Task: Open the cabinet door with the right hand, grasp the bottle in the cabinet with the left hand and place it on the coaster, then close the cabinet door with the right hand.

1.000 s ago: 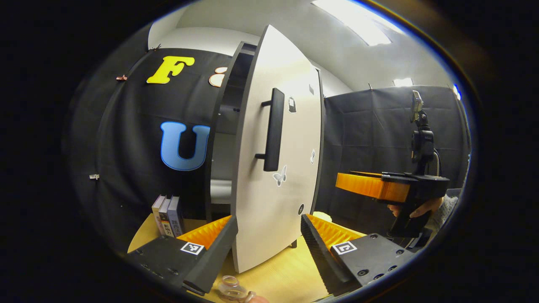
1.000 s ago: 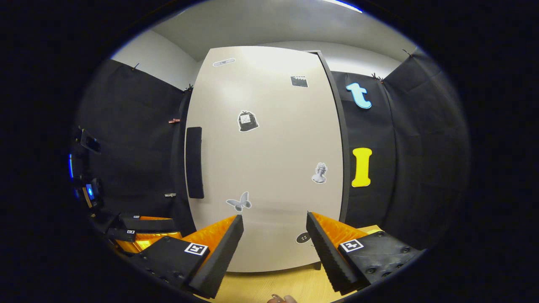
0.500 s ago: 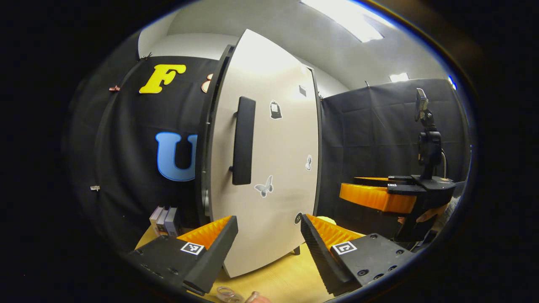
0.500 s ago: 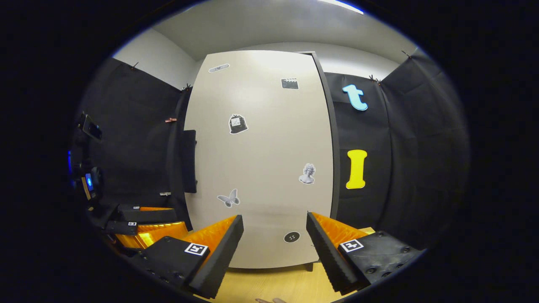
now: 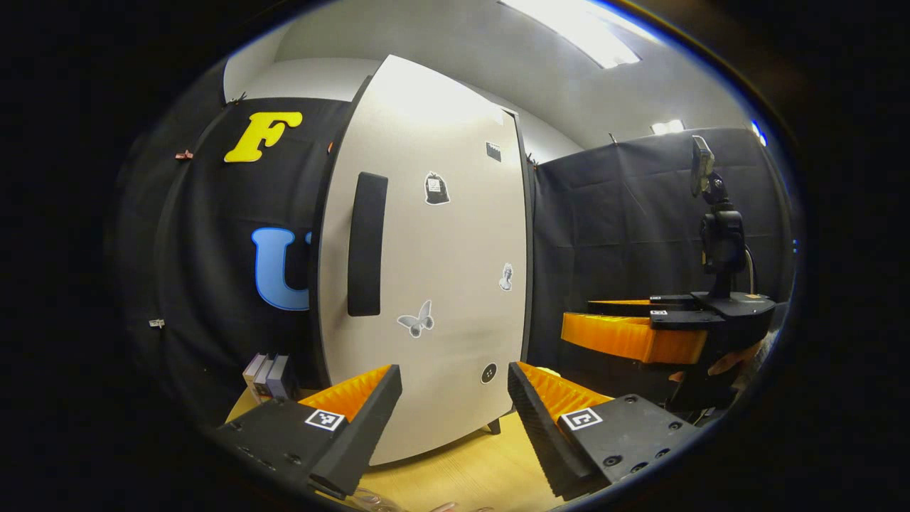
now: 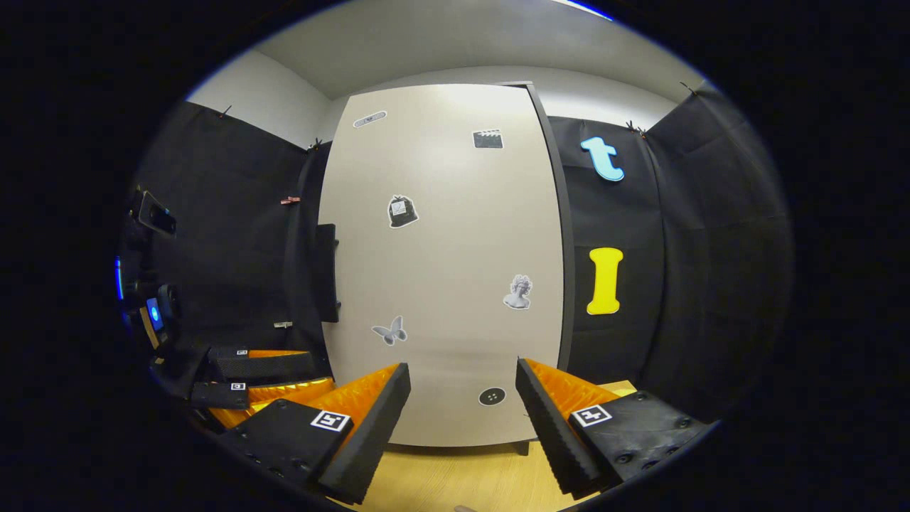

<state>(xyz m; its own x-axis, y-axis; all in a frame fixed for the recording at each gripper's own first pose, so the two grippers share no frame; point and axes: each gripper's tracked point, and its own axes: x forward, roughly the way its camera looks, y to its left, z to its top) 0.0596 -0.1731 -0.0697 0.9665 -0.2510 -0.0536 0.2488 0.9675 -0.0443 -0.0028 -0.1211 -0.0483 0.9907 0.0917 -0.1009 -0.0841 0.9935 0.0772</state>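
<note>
The tall white cabinet door (image 5: 441,284) with its black handle (image 5: 367,245) stands flush or nearly flush with the dark cabinet frame. My left gripper (image 5: 455,412) is open low in front of it, nothing between its fingers. A sliver of clear glass (image 5: 373,500) shows at the bottom edge below it. Off to the right a hand (image 5: 725,364) holds the right gripper (image 5: 629,334). In the right gripper view the door (image 6: 441,270) faces me, handle (image 6: 325,274) edge-on at its left. My right gripper (image 6: 462,419) is open and apart from the door. The left gripper (image 6: 263,377) lies low left.
The cabinet stands on a light wooden table (image 5: 483,476). A few books (image 5: 266,373) stand upright left of the cabinet. Small stickers dot the door face. A phone on a stand (image 5: 718,227) rises behind the right gripper.
The door has swung from ajar to flush with the cabinet, hiding the inside. The right gripper has drawn back slightly from the door. Both grippers stay open.
</note>
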